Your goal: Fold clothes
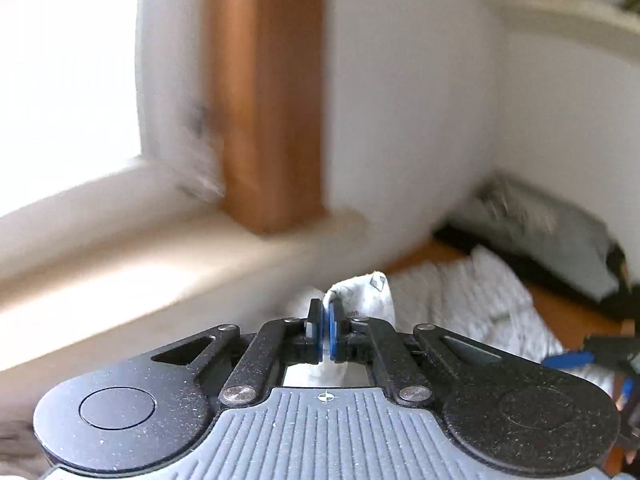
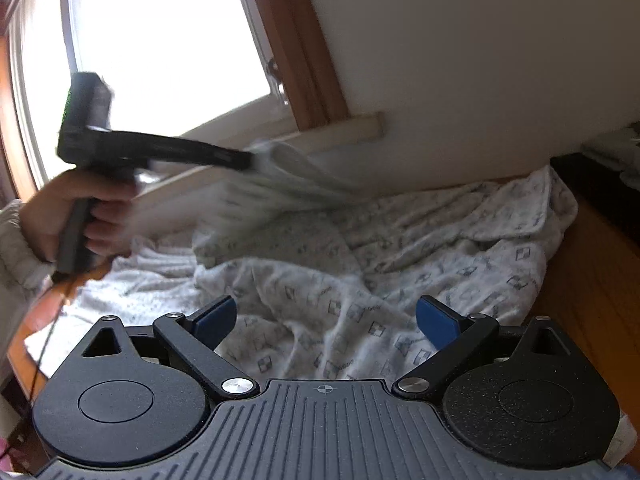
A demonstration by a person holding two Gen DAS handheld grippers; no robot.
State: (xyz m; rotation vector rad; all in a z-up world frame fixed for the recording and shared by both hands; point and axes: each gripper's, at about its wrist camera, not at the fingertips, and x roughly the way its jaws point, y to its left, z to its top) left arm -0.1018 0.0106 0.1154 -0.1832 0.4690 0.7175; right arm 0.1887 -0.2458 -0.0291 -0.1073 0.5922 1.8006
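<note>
White cotton printed with small grey squares, the garment [image 2: 360, 264] lies crumpled across an orange-brown wooden floor [image 2: 592, 280], filling the right wrist view from nine o'clock to two o'clock; the left wrist view catches only a strip of it at three to four o'clock. Only the right wrist view shows the bright window [image 2: 160, 40] at eleven o'clock and a person's hand [image 2: 80, 216] at nine o'clock gripping the left gripper [image 2: 250, 160], blurred, with a fold of cloth lifted from the heap. The left wrist view alone shows that grip closely: blue pads [image 1: 334, 330] clamped together on a pinch of garment. The right gripper [image 2: 326, 320] stands wide apart above the cloth, holding nothing.
</note>
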